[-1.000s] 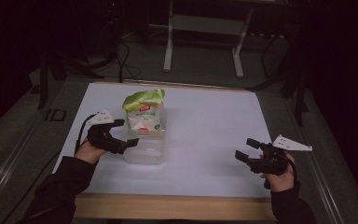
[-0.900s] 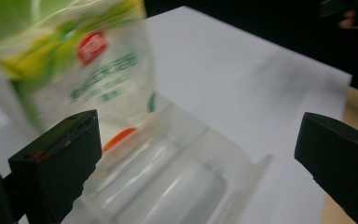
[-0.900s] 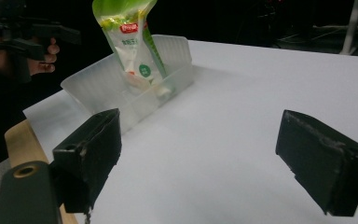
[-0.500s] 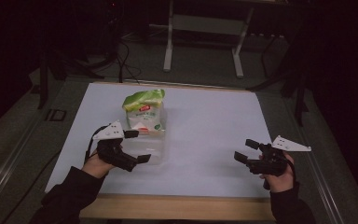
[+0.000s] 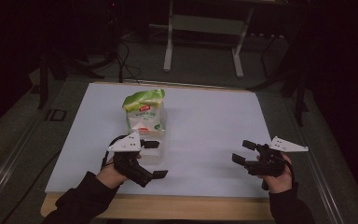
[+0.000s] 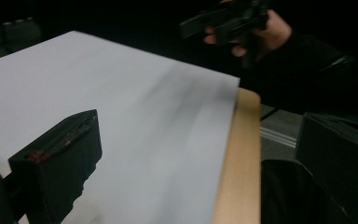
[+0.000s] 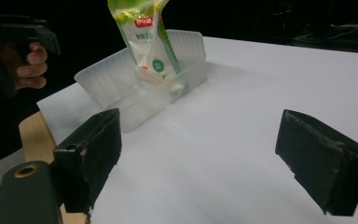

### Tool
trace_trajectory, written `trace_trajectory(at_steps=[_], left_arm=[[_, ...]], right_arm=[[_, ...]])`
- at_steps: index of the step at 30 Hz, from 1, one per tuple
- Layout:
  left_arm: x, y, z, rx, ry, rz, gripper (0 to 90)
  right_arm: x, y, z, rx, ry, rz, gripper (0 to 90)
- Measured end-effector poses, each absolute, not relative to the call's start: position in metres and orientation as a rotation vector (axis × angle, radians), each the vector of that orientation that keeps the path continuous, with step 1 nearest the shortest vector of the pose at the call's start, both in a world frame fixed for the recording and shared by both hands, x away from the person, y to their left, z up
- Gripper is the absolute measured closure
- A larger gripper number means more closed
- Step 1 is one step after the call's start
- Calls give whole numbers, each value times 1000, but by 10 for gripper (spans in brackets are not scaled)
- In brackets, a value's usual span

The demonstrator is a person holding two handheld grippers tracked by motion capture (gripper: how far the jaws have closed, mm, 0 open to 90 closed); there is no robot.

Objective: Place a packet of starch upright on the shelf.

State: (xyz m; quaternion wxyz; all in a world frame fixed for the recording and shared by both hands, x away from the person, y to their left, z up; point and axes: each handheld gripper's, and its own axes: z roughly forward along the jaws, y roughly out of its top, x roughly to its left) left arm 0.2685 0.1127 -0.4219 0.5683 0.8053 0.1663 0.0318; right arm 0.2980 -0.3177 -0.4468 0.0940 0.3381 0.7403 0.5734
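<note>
Snack bag (image 5: 143, 110) standing in clear tub (image 5: 153, 154) — grippers idling.
Left gripper (image 5: 155, 159) and right gripper (image 5: 243, 152) both gaping wide, empty — next move likely needing a fresh reach.

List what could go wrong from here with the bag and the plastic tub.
1. The tall green and white snack bag stands leaning in the shallow clear plastic tub; a nudge could tip it out.
2. The left hand-held gripper, jaws open, sits right beside the tub's near end, close to the white table's front edge; a careless swing might knock the light tub askew.
3. The right hand-held gripper is open and apart from the tub, so nothing steadies it.
</note>
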Motion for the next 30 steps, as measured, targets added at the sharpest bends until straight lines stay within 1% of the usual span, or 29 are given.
trace_trajectory(at_steps=[10,15,30], left_arm=[[258,75,-429,1911,287,-5,11],[258,65,-437,1920,262,-34,11],[252,44,-461,1993,258,26,11]], right_arm=[[296,-313,-450,981,2229,1690,145],[295,-311,-453,981,2246,1667,145],[298,-304,-466,993,2285,1601,138]])
